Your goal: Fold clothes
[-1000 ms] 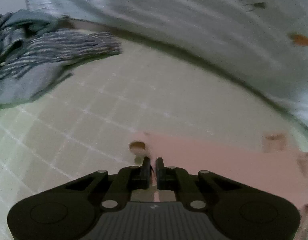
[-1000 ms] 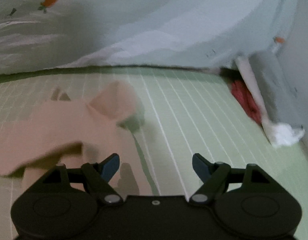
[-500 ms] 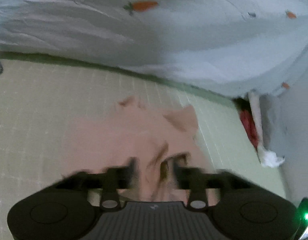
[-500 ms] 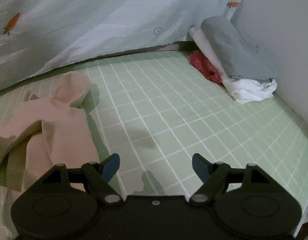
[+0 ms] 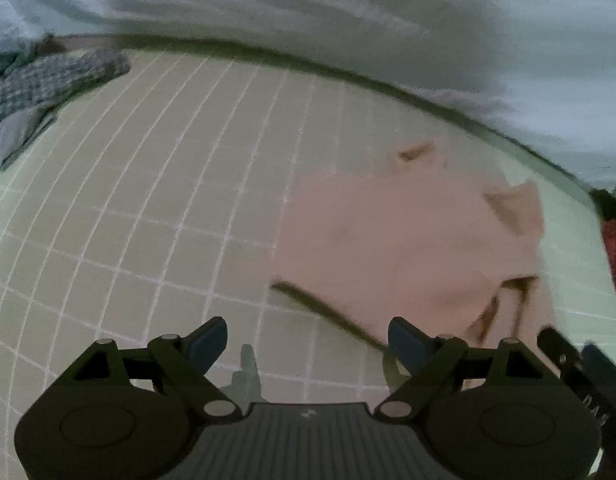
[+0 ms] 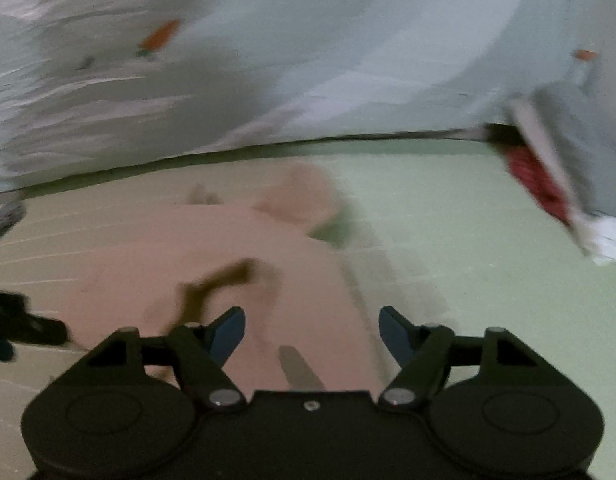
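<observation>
A pink garment (image 5: 408, 240) lies partly folded on the green checked sheet (image 5: 148, 200), right of centre in the left wrist view. My left gripper (image 5: 308, 340) hangs open over the sheet just left of the garment's near edge, holding nothing. In the right wrist view the same pink garment (image 6: 236, 264) spreads in front of my right gripper (image 6: 312, 332), which is open above its near part with nothing between the fingers. The left gripper's body (image 6: 12, 324) shows at the left edge there. Both views are blurred.
A pale duvet with carrot prints (image 5: 348, 20) bunches along the far side. A blue checked garment pile (image 5: 36, 80) lies at the far left. Red, white and grey clothes (image 6: 556, 176) are stacked at the far right by the wall.
My left gripper was shut on the pink garment a second ago; it has let go and now stands open beside it. The right gripper stayed open and swung back over the garment.
</observation>
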